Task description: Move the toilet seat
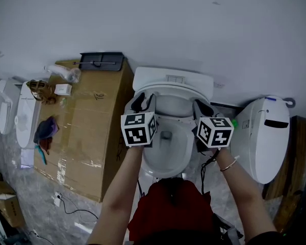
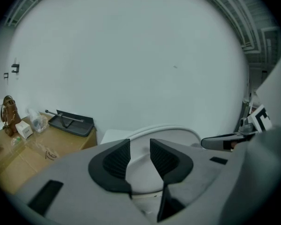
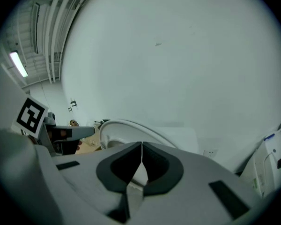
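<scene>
Against the white wall stands the toilet (image 1: 158, 165). Its toilet seat (image 1: 179, 102) appears raised toward the tank (image 1: 173, 79). The person leans over the bowl and holds both grippers near the seat's rim. Left gripper (image 1: 142, 102): jaws apart, nothing pressed between the pads; only the white seat (image 2: 171, 131) shows through the gap. Right gripper (image 1: 203, 107): jaws closed pad against pad, gripping nothing, with the seat's curved rim (image 3: 124, 128) just ahead. A cardboard box (image 1: 86, 131) stands beside the toilet on the person's left and carries a black tray (image 1: 101, 61). A second toilet (image 1: 268, 137) stands on the right.
</scene>
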